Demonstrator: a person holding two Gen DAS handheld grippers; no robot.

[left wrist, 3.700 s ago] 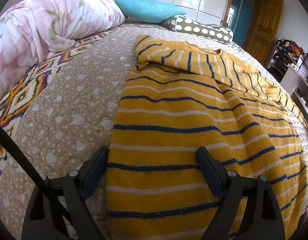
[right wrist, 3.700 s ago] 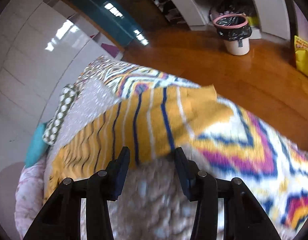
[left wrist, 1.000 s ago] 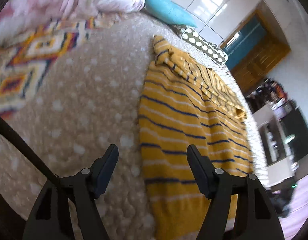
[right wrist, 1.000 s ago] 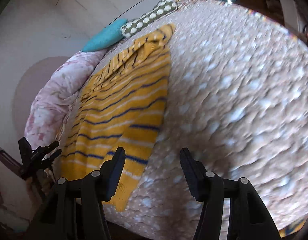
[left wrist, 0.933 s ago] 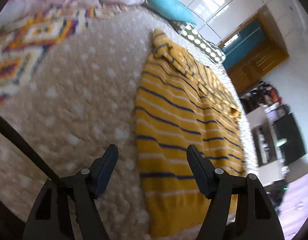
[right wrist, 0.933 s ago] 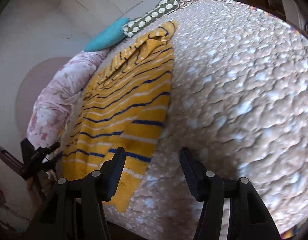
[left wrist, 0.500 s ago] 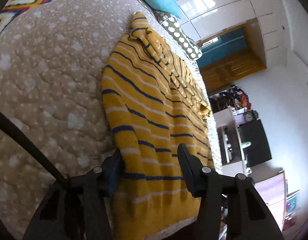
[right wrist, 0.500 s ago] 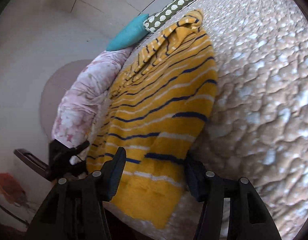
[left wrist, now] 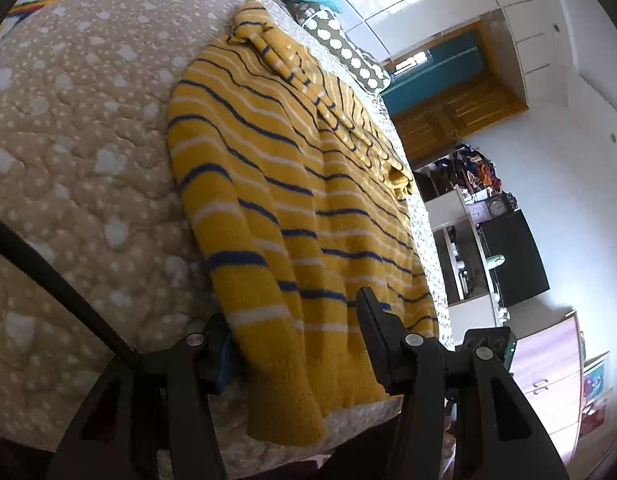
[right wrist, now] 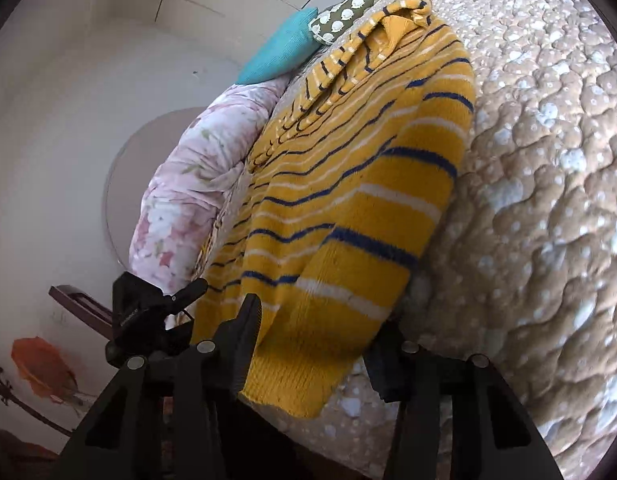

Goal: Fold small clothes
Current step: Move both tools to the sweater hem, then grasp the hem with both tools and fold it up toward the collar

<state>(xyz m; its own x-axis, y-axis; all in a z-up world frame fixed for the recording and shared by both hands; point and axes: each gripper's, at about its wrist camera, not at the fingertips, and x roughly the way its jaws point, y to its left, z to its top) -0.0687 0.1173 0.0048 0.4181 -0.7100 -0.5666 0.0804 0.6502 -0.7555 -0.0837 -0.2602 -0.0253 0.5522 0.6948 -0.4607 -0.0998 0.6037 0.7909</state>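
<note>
The yellow knitted sweater with blue and white stripes (left wrist: 292, 208) lies flat on the beige quilted bed (left wrist: 76, 152). Since a second ago its hem corners have been straddled by the left tool (left wrist: 296, 340), jaws part-closed, and the right tool (right wrist: 316, 344), jaws closing. A lift-and-fold seems imminent; a firm clamp cannot be confirmed.

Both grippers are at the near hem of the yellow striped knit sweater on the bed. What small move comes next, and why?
Probably finish pinching: the yellow striped knit sweater's hem corners already sit between the fingers of the left gripper and the right gripper, whose jaws are closing. Then lift the hem toward the collar.
</note>
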